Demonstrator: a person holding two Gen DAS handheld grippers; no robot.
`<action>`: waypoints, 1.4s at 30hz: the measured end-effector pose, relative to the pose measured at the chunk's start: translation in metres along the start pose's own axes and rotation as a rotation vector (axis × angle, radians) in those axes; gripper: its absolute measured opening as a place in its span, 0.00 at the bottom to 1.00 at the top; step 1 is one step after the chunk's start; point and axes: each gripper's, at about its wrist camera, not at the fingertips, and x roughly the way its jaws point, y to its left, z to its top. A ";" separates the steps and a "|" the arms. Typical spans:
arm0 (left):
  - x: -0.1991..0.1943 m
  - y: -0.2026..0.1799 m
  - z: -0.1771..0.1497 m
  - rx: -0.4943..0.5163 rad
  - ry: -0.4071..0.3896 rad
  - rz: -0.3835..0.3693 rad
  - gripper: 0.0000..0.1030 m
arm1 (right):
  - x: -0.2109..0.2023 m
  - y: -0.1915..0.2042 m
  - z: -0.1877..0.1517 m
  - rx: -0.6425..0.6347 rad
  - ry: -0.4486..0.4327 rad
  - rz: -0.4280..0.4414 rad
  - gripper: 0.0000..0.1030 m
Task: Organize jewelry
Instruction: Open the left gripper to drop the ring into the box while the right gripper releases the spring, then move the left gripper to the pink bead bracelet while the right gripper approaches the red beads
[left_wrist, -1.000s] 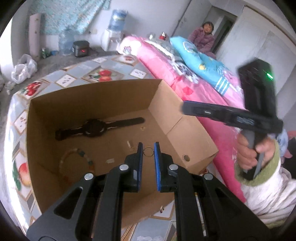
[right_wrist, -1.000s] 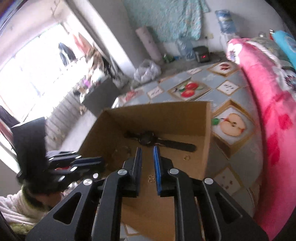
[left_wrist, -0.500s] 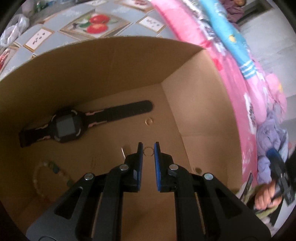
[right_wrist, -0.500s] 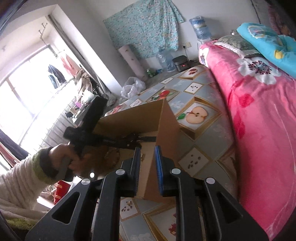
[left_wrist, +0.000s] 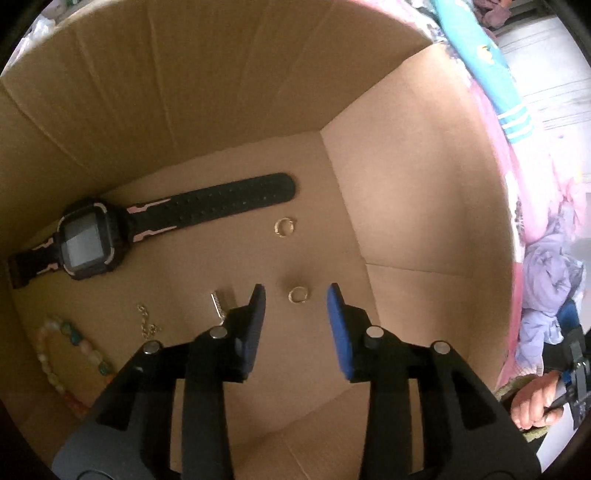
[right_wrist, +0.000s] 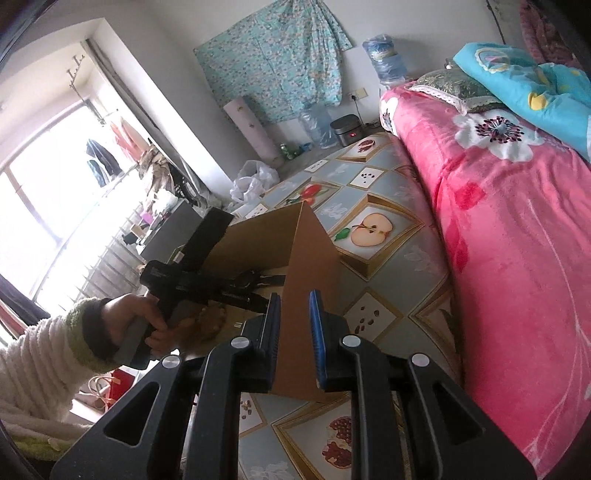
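In the left wrist view my left gripper (left_wrist: 295, 299) is open and empty, low inside a cardboard box (left_wrist: 221, 92). A small gold ring (left_wrist: 296, 294) lies on the box floor between its fingertips. A second gold ring (left_wrist: 284, 226) lies further in, near a black watch (left_wrist: 147, 225). A thin chain (left_wrist: 146, 321), a small silver piece (left_wrist: 218, 304) and a bead bracelet (left_wrist: 66, 360) lie at the left. In the right wrist view my right gripper (right_wrist: 294, 314) hovers empty outside the box corner (right_wrist: 306, 280), jaws a small gap apart. The left gripper's body (right_wrist: 195, 273) reaches into the box.
The box stands on a fruit-patterned cloth (right_wrist: 373, 229). A pink blanket (right_wrist: 517, 240) covers the bed on the right, with a blue pillow (right_wrist: 524, 77) on it. A white bag (right_wrist: 255, 181) and water bottles (right_wrist: 384, 59) stand by the far wall.
My left gripper went down into the box, opened, and let go of the gold ring, which now lies on the floor. My right gripper drew back outside the box corner.
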 end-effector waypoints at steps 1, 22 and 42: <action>-0.007 -0.001 -0.002 0.006 -0.016 -0.011 0.32 | 0.000 0.000 0.000 -0.002 -0.002 0.000 0.16; -0.144 -0.004 -0.253 0.302 -0.667 0.115 0.74 | 0.007 0.021 -0.102 -0.105 0.126 0.071 0.16; -0.051 0.055 -0.278 0.156 -0.509 0.231 0.54 | 0.087 0.086 -0.150 -0.285 0.238 -0.003 0.16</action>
